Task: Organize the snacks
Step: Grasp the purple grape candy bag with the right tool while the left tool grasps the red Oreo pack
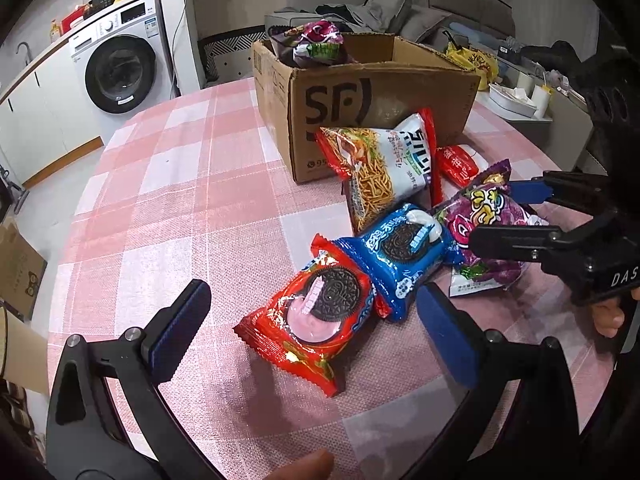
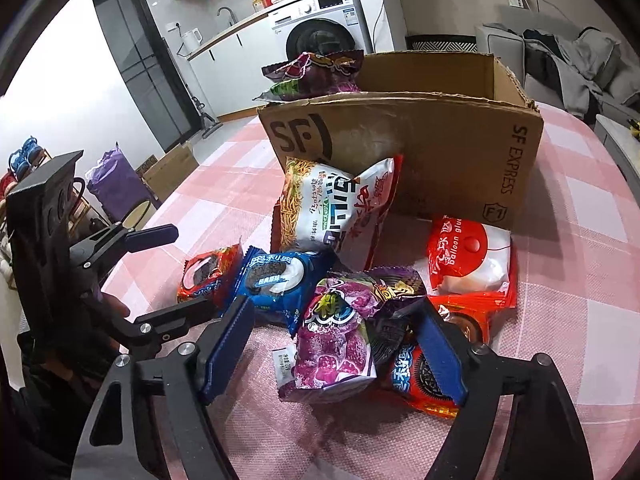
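My left gripper (image 1: pixel 314 292) is open wide, one finger on each side of a red Oreo pack (image 1: pixel 312 312) lying flat on the pink check tablecloth (image 1: pixel 180 200). A blue Oreo pack (image 1: pixel 400 248) overlaps that pack's far end. My right gripper (image 2: pixel 336 320) is open around a purple candy pack (image 2: pixel 336 340); its right pad is at the crinkled edge, its left pad stands clear. A second red Oreo pack (image 2: pixel 420 380) lies under that right finger. Behind stands an open SF cardboard box (image 2: pixel 440 140) with another purple pack (image 2: pixel 316 74) inside.
A noodle snack bag (image 2: pixel 336 204) leans on the box front. A red and white balloon glue pack (image 2: pixel 472 256) lies right of it. The left gripper (image 2: pixel 194 268) shows at the left of the right wrist view. A washing machine (image 1: pixel 116 68) stands beyond the table.
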